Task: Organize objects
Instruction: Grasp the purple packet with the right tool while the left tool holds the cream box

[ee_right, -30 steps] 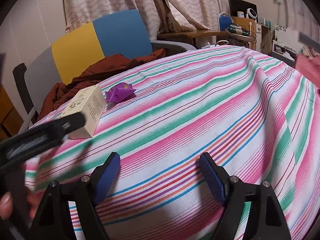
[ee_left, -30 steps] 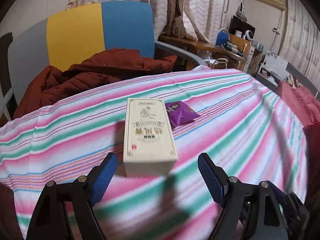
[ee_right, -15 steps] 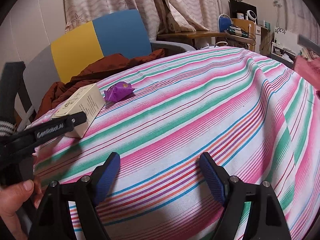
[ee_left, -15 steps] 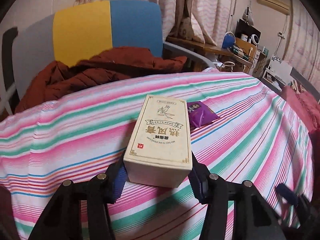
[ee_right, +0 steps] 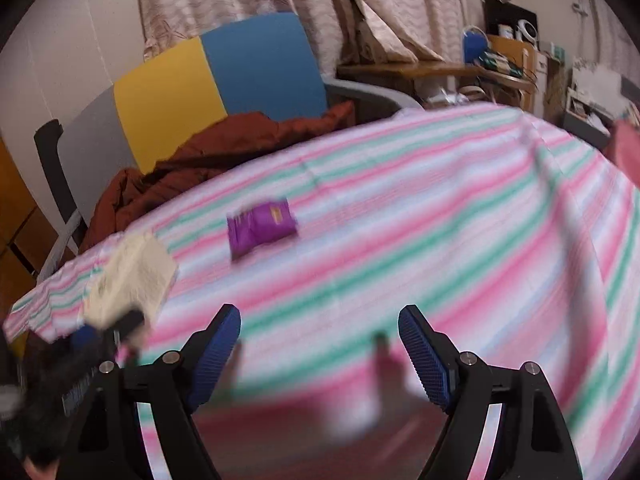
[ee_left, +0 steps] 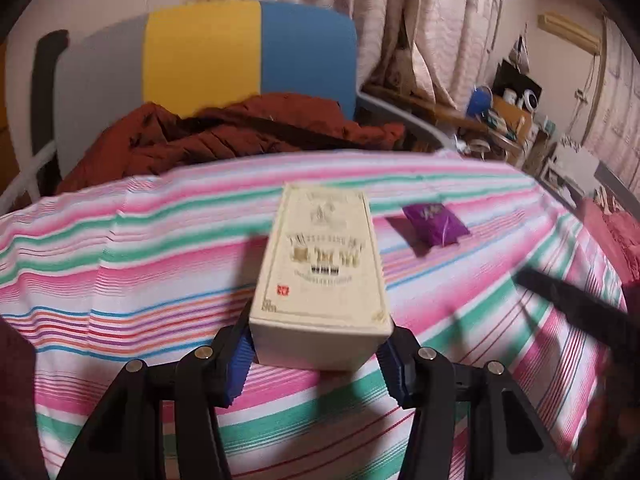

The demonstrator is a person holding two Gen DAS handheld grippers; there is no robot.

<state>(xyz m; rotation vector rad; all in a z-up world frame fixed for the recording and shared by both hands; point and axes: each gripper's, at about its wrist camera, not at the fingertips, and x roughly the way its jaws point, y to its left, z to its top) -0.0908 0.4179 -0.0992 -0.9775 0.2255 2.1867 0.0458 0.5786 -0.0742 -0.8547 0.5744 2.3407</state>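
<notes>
A cream box with gold print [ee_left: 324,272] lies lengthwise on the striped tablecloth [ee_left: 140,260]. My left gripper [ee_left: 315,354] is shut on its near end, and the blue pads [ee_left: 240,354] press both sides. A purple packet [ee_left: 434,224] lies on the cloth just right of the box. In the right wrist view, the same purple packet [ee_right: 262,226] lies ahead and slightly left of my right gripper [ee_right: 320,344]. That gripper hangs open over the cloth with nothing between its fingers. The box [ee_right: 132,280] shows blurred at the left, near the table edge.
A chair with a yellow and blue back [ee_left: 248,52] stands behind the table, with a rust-red jacket [ee_left: 224,136] heaped on it. A red cloth [ee_left: 616,236] lies at the right edge. Cluttered shelves [ee_left: 508,116] stand far right.
My left gripper's jaws went from wide apart to closed on the box's near end. My right gripper swung left, so the purple packet now sits nearer the middle of its view.
</notes>
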